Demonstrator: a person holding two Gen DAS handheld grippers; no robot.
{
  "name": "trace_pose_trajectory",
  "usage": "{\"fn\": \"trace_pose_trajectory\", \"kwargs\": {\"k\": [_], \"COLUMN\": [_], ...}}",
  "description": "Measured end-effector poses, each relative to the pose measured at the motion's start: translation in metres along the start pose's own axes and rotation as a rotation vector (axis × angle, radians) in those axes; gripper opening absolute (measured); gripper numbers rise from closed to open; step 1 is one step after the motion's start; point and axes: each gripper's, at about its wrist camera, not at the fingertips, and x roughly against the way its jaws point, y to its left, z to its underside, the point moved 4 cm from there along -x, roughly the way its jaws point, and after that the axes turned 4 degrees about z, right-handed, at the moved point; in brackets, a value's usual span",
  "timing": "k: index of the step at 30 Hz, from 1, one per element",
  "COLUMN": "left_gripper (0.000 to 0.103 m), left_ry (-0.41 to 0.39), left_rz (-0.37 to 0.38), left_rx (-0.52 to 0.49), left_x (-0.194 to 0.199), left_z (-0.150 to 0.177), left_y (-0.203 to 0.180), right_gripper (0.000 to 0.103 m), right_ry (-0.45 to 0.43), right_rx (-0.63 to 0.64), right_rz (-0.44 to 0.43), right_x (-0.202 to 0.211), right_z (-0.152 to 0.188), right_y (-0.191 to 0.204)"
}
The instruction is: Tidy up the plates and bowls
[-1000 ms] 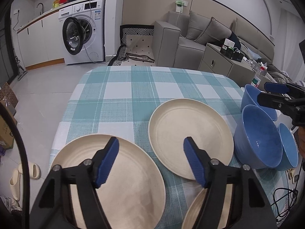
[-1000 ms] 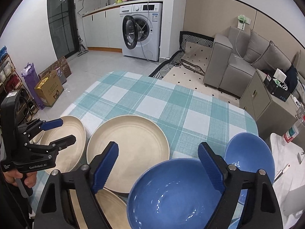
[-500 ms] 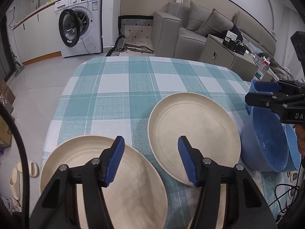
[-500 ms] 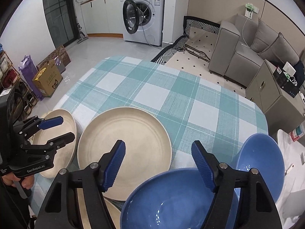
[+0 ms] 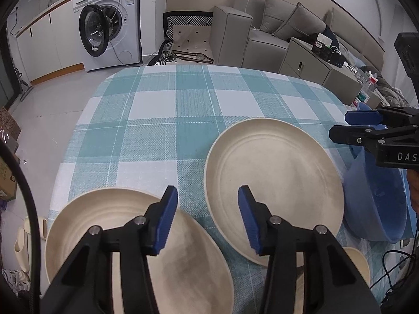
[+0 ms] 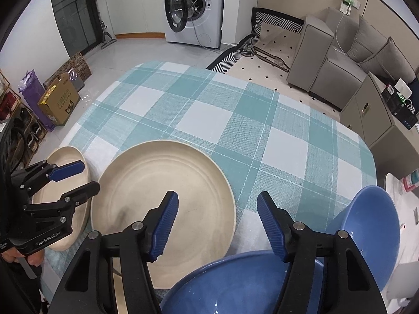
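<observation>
Left wrist view looks down on a table under a teal-and-white checked cloth (image 5: 162, 120), where the left gripper (image 5: 207, 219) hangs with its blue-padded jaws apart and nothing between them, over the gap between two round cream plates: the near-left plate (image 5: 86, 225) under its left finger and the centre plate (image 5: 277, 172) beside its right finger. A third cream plate (image 5: 358, 264) peeks out at the near right. At the right sits a deep blue bowl (image 5: 377, 198), with the right gripper above it.

From the right wrist view, the right gripper (image 6: 217, 225) is also parted and empty, poised above the near blue bowl (image 6: 235, 285), with a second blue bowl (image 6: 371, 227) just to its right.

Risks, as I judge them: the left jaws straddle two plate rims, so closing could pinch both or skid off a thin edge; the smooth bowl wall could slip from a loose bite and knock its neighbour.

Compared with a second ago, both pairs of jaws have just been closing, still on nothing, and both views sit lower and nearer the crockery, which itself has not shifted.
</observation>
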Motion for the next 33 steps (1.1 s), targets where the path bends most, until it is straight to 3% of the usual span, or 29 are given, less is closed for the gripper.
{"fn": "trace_pose_trajectory", "kwargs": {"k": [3, 12, 17, 33], "left_gripper": [0.046, 0.045, 0.039, 0.035], "left_ry": [0.014, 0.05, 0.072, 0.092], "left_rz": [-0.002, -0.005, -0.011, -0.013], "left_rx": [0.001, -0.029, -0.054, -0.072], "left_x": [-0.006, -0.019, -0.026, -0.036], "left_z": [0.0, 0.001, 0.003, 0.004], "left_y": [0.001, -0.005, -0.009, -0.013], "right_gripper": [0.056, 0.048, 0.041, 0.035], "right_ry": [0.033, 0.108, 0.157, 0.204], "right_rx": [0.001, 0.003, 0.009, 0.034], "right_rz": [0.006, 0.0, 0.011, 0.0], "right_x": [-0.01, -0.038, -0.053, -0.069], "right_z": [0.0, -0.001, 0.001, 0.002], "right_y": [-0.002, -0.002, 0.0, 0.004]}}
